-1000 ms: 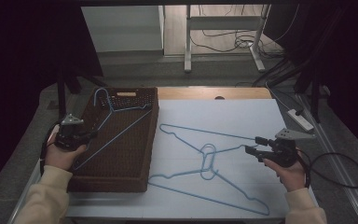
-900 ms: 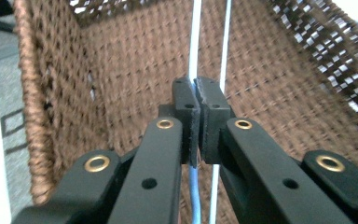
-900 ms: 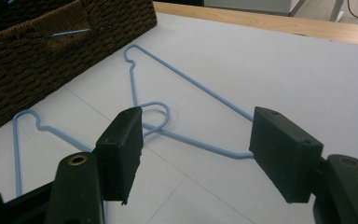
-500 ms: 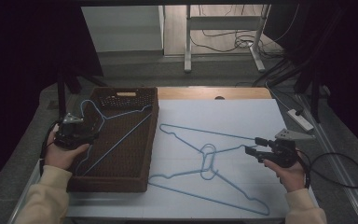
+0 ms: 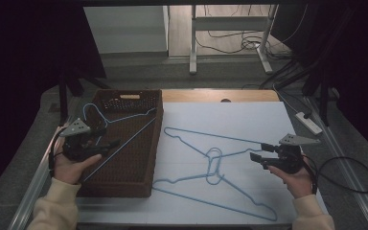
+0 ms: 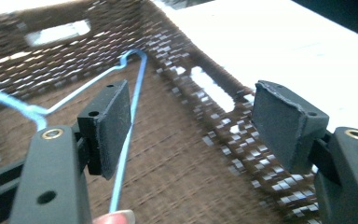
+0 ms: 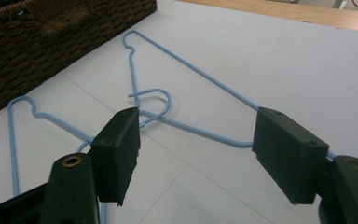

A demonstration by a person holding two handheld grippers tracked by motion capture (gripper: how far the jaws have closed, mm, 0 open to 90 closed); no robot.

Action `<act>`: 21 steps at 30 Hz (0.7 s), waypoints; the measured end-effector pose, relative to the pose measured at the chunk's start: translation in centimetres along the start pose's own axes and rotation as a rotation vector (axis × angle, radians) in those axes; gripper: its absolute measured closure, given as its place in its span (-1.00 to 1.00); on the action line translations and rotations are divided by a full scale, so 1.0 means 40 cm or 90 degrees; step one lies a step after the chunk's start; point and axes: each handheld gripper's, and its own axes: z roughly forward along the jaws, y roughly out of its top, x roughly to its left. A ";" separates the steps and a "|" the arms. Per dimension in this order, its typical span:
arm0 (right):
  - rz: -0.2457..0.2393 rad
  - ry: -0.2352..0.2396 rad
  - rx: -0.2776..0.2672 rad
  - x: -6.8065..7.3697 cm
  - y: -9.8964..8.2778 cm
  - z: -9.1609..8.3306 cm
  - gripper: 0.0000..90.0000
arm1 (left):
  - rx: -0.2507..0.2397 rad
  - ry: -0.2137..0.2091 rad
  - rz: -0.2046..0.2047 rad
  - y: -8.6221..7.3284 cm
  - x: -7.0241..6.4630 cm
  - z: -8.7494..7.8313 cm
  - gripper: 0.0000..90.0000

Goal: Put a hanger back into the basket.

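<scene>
A blue wire hanger (image 5: 134,136) lies slanted in the brown wicker basket (image 5: 124,98) at the table's left. My left gripper (image 5: 109,136) hovers over the basket's near left part. Its jaws have just been opening, and the hanger wire (image 6: 125,154) runs beside the left pad without being pressed. Two more blue hangers (image 5: 211,135) lie on the white tabletop with their hooks (image 5: 213,165) interlocked. My right gripper (image 5: 258,150) stands open just right of them, pointing at the hooks (image 7: 156,100), with nothing between its pads.
The basket's woven wall (image 6: 65,56) and its slotted handle stand ahead of the left gripper; its corner (image 7: 74,23) is far left in the right gripper view. A power strip (image 5: 309,122) and cables lie off the table's right edge. White tabletop (image 5: 249,115) stretches behind the hangers.
My left gripper has opened and let go of the hanger, which has dropped flatter into the basket. The left hand has shifted a little right and up. The right hand has kept still.
</scene>
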 end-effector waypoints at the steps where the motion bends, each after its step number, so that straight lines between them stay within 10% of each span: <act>1: 0.001 0.000 -0.001 0.000 -0.001 0.000 -0.28 | -0.006 -0.006 0.001 0.001 -0.010 0.002 -0.37; 21: -0.003 -0.023 0.009 0.016 -0.029 0.009 -0.30 | -0.022 -0.077 0.024 -0.035 -0.114 0.025 -0.40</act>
